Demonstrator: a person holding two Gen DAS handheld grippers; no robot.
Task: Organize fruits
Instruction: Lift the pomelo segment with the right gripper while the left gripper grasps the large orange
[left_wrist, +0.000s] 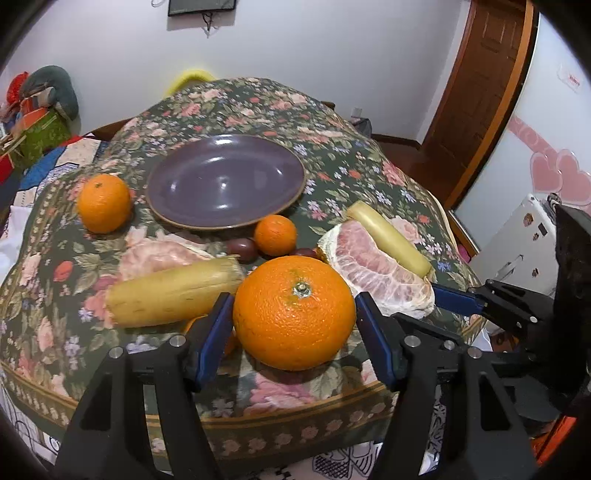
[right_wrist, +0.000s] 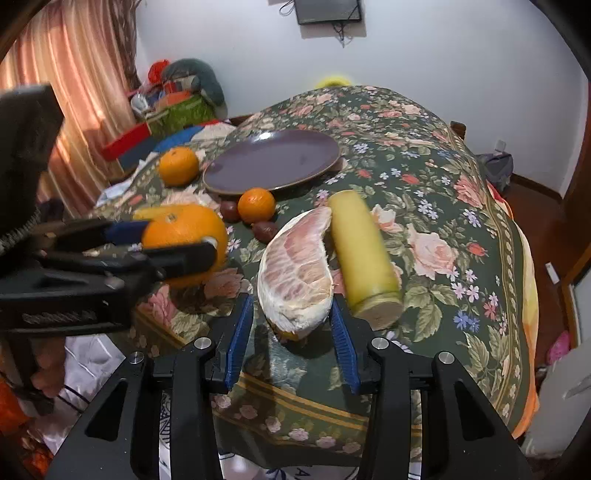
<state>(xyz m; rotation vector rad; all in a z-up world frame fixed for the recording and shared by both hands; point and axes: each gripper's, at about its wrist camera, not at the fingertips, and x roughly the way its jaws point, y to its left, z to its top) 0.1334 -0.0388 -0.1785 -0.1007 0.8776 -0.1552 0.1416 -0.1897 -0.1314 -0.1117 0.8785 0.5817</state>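
Just in front of the purple plate (left_wrist: 225, 181), on the flowered surface (left_wrist: 332, 155), the fruits lie in a loose cluster. The left claw (left_wrist: 294, 317) grips the large orange (left_wrist: 294, 312), its blue pads pressed to both sides of the fruit, nearer the camera than the plate. The right claw (right_wrist: 291, 326) stands narrow around the peeled pomelo segment (right_wrist: 295, 269); its right pad touches the segment, while the left pad shows a small gap, so a firm grip cannot be told. A yellow cylindrical piece (right_wrist: 364, 258) lies touching the pomelo segment, to the right of it as the right wrist sees it. Another yellow piece (left_wrist: 173, 293) lies front-left of the plate, just beside the large orange. A small orange (left_wrist: 275, 235) sits at the plate's near rim, with dark round fruits (left_wrist: 242, 249) beside it. A medium orange (left_wrist: 104, 203) rests just left of the plate.
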